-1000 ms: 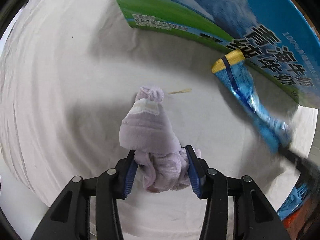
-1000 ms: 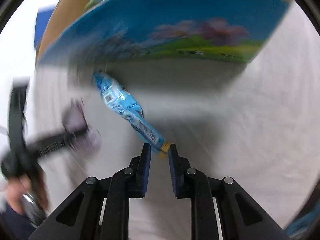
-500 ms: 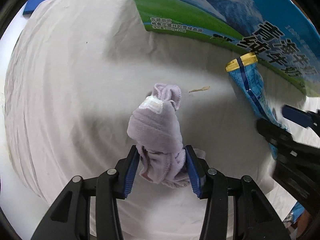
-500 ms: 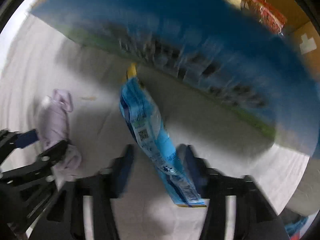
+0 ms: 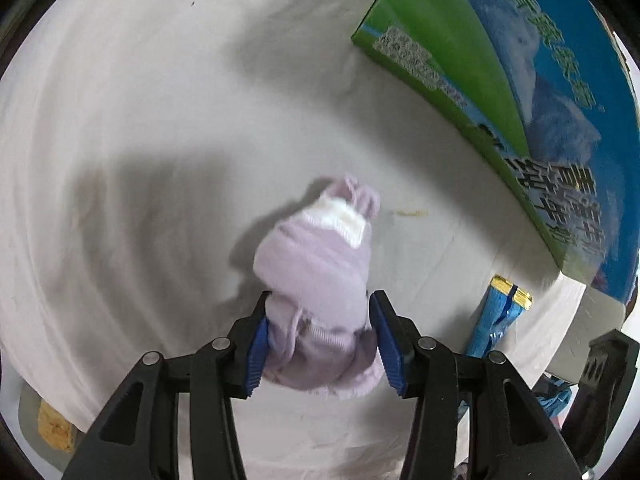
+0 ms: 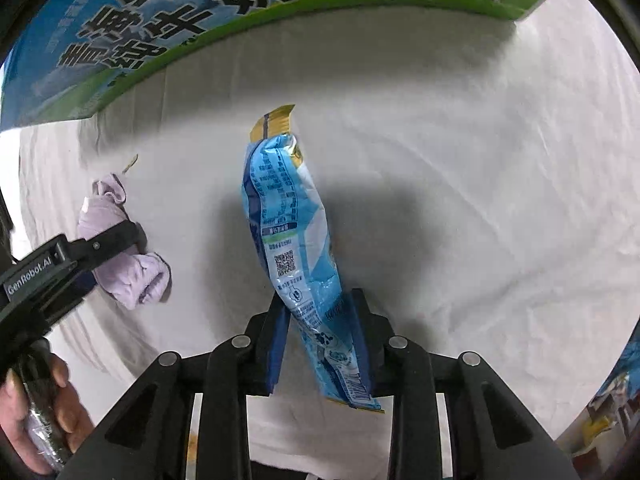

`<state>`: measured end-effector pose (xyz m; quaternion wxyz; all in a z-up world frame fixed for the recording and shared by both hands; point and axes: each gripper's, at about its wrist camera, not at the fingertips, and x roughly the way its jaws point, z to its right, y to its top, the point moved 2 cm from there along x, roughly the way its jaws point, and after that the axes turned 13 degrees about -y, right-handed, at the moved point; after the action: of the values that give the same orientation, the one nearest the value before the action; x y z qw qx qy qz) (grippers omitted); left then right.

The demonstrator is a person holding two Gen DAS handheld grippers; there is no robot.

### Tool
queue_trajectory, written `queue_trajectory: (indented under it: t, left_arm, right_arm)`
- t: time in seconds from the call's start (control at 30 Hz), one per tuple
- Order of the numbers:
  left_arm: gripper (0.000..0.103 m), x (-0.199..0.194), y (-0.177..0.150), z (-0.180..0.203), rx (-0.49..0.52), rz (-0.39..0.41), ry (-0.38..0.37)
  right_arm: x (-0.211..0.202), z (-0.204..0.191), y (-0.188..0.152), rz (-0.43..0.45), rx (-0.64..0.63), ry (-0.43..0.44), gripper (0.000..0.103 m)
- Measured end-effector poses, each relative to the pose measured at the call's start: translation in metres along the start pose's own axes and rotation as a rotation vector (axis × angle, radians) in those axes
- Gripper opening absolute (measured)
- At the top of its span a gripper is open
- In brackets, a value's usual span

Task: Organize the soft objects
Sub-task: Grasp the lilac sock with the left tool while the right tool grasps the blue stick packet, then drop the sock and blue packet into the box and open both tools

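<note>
My left gripper is shut on a lilac rolled sock with a white cuff band, held just above the white cloth. The sock also shows in the right wrist view, clamped by the left gripper's fingers. My right gripper is shut on the lower end of a blue plastic snack pouch with a gold top seal, which stands up from the jaws. The pouch's top also shows in the left wrist view.
A large blue and green milk carton box lies on the white cloth at the back right; it also shows in the right wrist view. A small tan scrap lies near the sock. A hand holds the left gripper.
The right gripper has closed on the blue pouch and raised it upright. The left gripper, still holding the sock, has swung so the box sits further right.
</note>
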<state>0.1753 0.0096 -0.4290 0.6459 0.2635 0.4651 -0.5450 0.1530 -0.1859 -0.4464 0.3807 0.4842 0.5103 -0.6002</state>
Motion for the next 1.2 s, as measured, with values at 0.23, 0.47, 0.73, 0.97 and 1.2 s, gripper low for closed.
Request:
queue_trajectory:
  t: [0.23,0.47,0.73,0.97,1.2]
  left_arm:
    - [0.034,0.006,-0.019,0.036,0.216,0.014,0.176]
    - [0.032,-0.01,-0.05,0.072,0.388,0.063,0.224]
    - [0.032,-0.071,-0.073,0.119,0.489,0.139,0.141]
    - [0.032,-0.135,-0.035,0.167,0.562,0.21,0.071]
    - [0.032,-0.156,0.028,0.209,0.619,0.22,0.05]
  right_arm:
    - [0.004,-0.03,-0.024,0.033,-0.02,-0.096,0.02]
    - [-0.019,-0.042,-0.032,0.079,-0.033,-0.067,0.012]
    - [-0.083,-0.04,-0.044,0.157,-0.007,0.067,0.011]
    - [-0.181,-0.007,-0.032,0.31,-0.008,0.143,0.011]
    - [-0.268,0.042,0.046,0.437,0.04,0.067,0.011]
